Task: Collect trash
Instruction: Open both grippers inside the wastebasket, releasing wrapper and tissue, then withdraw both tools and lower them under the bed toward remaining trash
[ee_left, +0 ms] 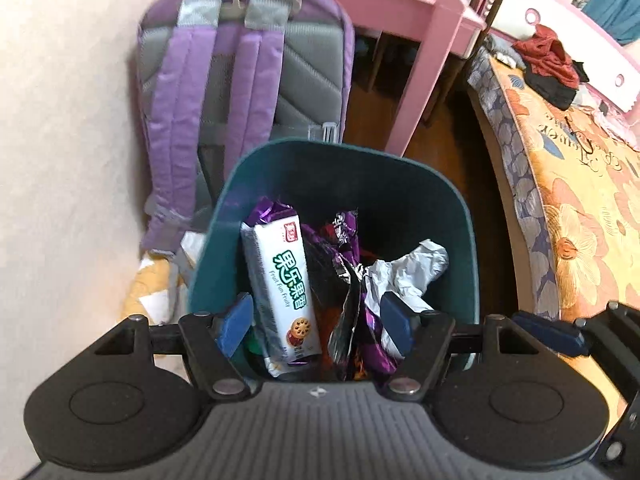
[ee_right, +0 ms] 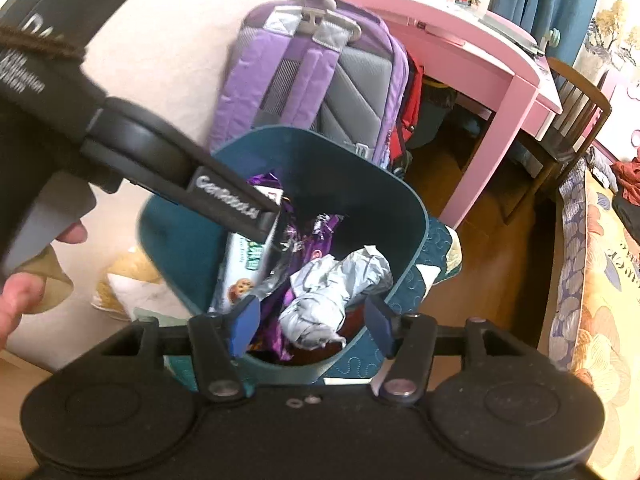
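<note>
A teal trash bin (ee_left: 452,208) stands on the floor and holds a white biscuit pack (ee_left: 280,284), purple wrappers (ee_left: 344,232) and crumpled silver foil (ee_left: 404,272). My left gripper (ee_left: 316,326) is open just above the bin's near rim, its blue pads either side of the trash, holding nothing. My right gripper (ee_right: 312,322) is open over the bin (ee_right: 384,188), above the foil (ee_right: 332,296). The left gripper's body (ee_right: 224,196) crosses the right wrist view over the biscuit pack (ee_right: 240,276).
A purple and grey backpack (ee_left: 240,80) leans on the wall behind the bin. A pink desk (ee_left: 424,28) and a wooden chair (ee_right: 572,120) stand beyond. A bed with a floral cover (ee_left: 568,184) lies on the right, with dark clothes (ee_left: 552,64) on it.
</note>
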`<act>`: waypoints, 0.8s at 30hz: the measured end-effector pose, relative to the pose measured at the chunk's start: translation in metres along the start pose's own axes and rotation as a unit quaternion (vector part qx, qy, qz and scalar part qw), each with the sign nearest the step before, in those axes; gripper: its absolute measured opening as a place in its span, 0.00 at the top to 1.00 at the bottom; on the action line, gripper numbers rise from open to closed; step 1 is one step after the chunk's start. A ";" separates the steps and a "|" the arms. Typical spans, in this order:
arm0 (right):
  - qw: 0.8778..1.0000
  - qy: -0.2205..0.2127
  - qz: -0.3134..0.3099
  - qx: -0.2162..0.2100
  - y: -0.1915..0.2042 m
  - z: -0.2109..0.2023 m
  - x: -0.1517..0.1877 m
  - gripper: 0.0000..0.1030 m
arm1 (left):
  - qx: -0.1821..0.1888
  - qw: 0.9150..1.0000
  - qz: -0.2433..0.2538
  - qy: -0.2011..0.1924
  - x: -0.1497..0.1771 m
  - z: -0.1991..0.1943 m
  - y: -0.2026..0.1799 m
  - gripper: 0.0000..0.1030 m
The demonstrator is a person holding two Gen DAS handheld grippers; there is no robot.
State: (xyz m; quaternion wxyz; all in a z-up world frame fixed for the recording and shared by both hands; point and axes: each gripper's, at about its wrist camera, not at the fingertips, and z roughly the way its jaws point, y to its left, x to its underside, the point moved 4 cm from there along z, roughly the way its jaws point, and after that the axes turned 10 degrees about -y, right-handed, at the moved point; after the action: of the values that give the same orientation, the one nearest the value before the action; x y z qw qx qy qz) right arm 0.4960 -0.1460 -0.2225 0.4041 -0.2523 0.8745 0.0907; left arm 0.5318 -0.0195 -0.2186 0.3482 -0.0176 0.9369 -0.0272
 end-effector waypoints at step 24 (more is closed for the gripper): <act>0.993 -0.083 0.023 -0.080 0.045 -0.144 0.011 0.30 | 0.002 0.997 -0.036 -0.067 0.063 -0.166 0.010 0.23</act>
State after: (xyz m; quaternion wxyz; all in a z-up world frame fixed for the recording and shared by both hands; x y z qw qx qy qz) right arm 0.3718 -0.1632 -0.1382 0.4516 -0.2553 0.8334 0.1905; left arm 0.3761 -0.0061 -0.1348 0.4086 -0.0520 0.9104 -0.0401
